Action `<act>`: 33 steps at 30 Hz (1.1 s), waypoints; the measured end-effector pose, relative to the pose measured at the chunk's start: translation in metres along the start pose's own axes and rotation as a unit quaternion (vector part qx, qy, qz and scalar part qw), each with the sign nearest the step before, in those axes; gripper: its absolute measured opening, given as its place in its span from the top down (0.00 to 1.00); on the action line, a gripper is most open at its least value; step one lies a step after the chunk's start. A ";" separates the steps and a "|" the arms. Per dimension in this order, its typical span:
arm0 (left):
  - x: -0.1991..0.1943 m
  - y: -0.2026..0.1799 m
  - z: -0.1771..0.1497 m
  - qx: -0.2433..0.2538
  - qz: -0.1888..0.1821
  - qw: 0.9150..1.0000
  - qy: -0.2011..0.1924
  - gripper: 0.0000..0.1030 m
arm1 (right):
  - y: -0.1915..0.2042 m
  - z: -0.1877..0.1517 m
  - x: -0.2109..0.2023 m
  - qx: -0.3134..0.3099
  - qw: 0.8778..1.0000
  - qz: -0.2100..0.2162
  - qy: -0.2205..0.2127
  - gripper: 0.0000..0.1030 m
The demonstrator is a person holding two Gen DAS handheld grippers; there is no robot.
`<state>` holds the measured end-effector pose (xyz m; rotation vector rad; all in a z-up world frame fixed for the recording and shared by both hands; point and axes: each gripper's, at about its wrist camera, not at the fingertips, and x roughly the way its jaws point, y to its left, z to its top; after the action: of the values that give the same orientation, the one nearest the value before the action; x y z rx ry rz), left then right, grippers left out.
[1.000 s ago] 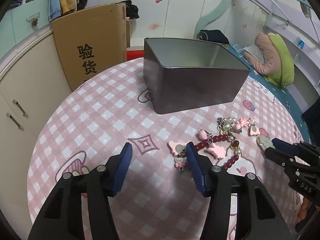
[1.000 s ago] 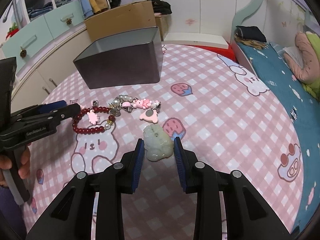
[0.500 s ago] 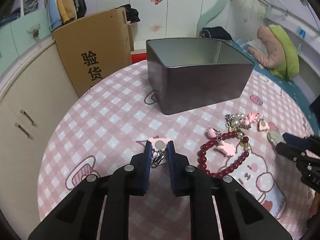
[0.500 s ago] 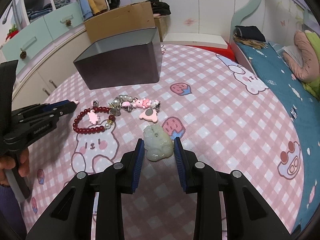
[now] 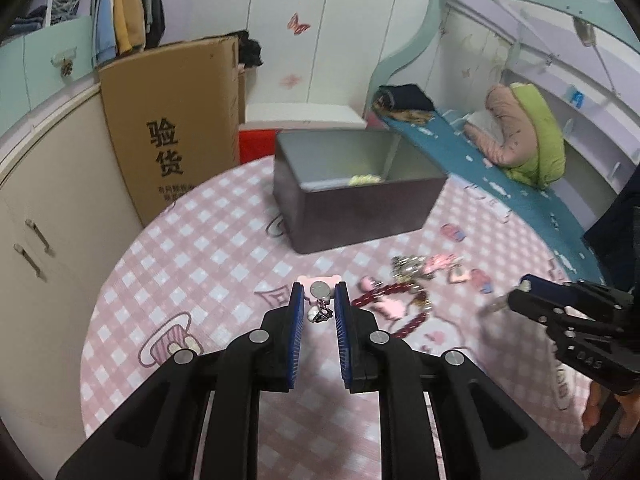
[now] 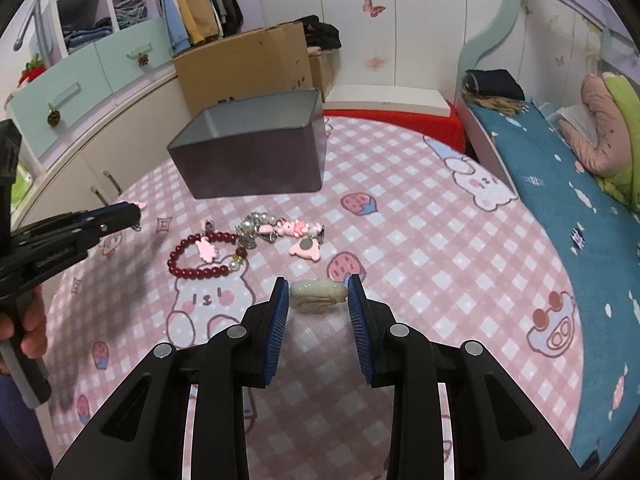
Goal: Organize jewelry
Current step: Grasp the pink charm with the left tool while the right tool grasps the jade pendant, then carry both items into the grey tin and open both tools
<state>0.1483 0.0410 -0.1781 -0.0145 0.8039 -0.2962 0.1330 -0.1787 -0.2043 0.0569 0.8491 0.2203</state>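
My left gripper [image 5: 319,295] is shut on a pink charm with a round metal disc [image 5: 321,290] and holds it above the pink checked tablecloth; it also shows in the right wrist view [image 6: 134,211]. My right gripper [image 6: 318,289] is shut on a pale green jade pendant [image 6: 318,295], lifted off the cloth. A dark red bead bracelet [image 6: 200,254] with a pink charm lies on the table beside a pearl and pink charm cluster [image 6: 276,230]. The open grey metal tin [image 5: 356,192] stands behind, with something pale green [image 5: 364,179] inside.
A cardboard box [image 5: 176,136] stands at the table's far left edge. A cream cabinet [image 5: 36,220] is on the left and a bed with a blue sheet [image 6: 560,184] on the right. A loose pink charm [image 6: 306,247] lies near the bracelet.
My left gripper has closed on the pink charm and lifted it up. My right gripper has risen with the jade pendant, which now hangs between the pads above the cloth.
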 end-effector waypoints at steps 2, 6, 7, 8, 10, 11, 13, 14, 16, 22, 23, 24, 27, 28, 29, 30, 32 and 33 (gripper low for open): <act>-0.007 -0.004 0.003 0.003 -0.006 1.000 -0.006 0.87 | 0.000 0.002 -0.006 -0.001 1.000 -0.001 -0.007 0.70; -0.017 -0.009 0.009 0.008 -0.021 1.000 -0.017 0.87 | 0.001 0.009 -0.016 -0.002 1.000 -0.003 -0.019 0.70; -0.020 -0.012 0.012 0.010 -0.024 0.999 -0.020 0.87 | 0.001 0.012 -0.019 -0.002 1.000 -0.003 -0.024 0.70; -0.021 -0.014 0.015 0.013 -0.026 0.999 -0.023 0.87 | 0.001 0.014 -0.021 -0.003 1.000 -0.002 -0.028 0.70; -0.025 -0.018 0.021 0.017 -0.033 0.999 -0.029 0.87 | 0.002 0.022 -0.026 -0.006 0.999 -0.001 -0.036 0.70; -0.026 -0.019 0.023 0.019 -0.035 0.999 -0.031 0.87 | 0.003 0.025 -0.028 -0.007 0.999 -0.001 -0.040 0.70; -0.028 -0.024 0.031 0.025 -0.040 0.998 -0.037 0.87 | 0.006 0.034 -0.033 -0.012 0.999 0.000 -0.050 0.70; -0.029 -0.026 0.036 0.029 -0.042 0.998 -0.040 0.87 | 0.007 0.037 -0.034 -0.013 0.998 0.001 -0.054 0.70; -0.030 -0.030 0.046 0.035 -0.047 0.997 -0.046 0.87 | 0.010 0.049 -0.037 -0.017 0.998 0.004 -0.064 0.70; -0.017 -0.030 0.082 0.041 -0.043 0.997 -0.049 0.87 | 0.013 0.091 -0.033 -0.019 0.996 0.017 -0.084 0.70; -0.014 -0.029 0.087 0.040 -0.043 0.997 -0.048 0.87 | 0.014 0.097 -0.031 -0.018 0.996 0.019 -0.085 0.70; -0.008 -0.028 0.095 0.040 -0.044 0.997 -0.044 0.87 | 0.014 0.104 -0.028 -0.017 0.996 0.022 -0.086 0.70; 0.006 -0.025 0.107 0.036 -0.036 0.998 -0.034 0.87 | 0.015 0.121 -0.015 -0.015 0.996 0.027 -0.085 0.70; 0.015 -0.023 0.112 0.034 -0.033 0.998 -0.028 0.87 | 0.015 0.127 -0.009 -0.014 0.996 0.027 -0.081 0.70; 0.019 -0.022 0.114 0.033 -0.031 0.999 -0.025 0.87 | 0.015 0.131 -0.005 -0.013 0.996 0.028 -0.079 0.70; 0.025 -0.020 0.117 0.033 -0.028 0.999 -0.021 0.87 | 0.016 0.136 0.001 -0.011 0.996 0.031 -0.077 0.70; 0.040 -0.019 0.119 0.032 -0.023 0.999 -0.006 0.87 | 0.017 0.142 0.012 -0.010 0.997 0.033 -0.070 0.70; 0.048 -0.019 0.118 0.032 -0.022 0.999 0.001 0.87 | 0.018 0.145 0.018 -0.011 0.997 0.035 -0.066 0.70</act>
<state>0.2586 -0.0020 -0.1270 0.0278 0.7968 -0.3633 0.2498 -0.1519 -0.1191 0.0798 0.7130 0.2876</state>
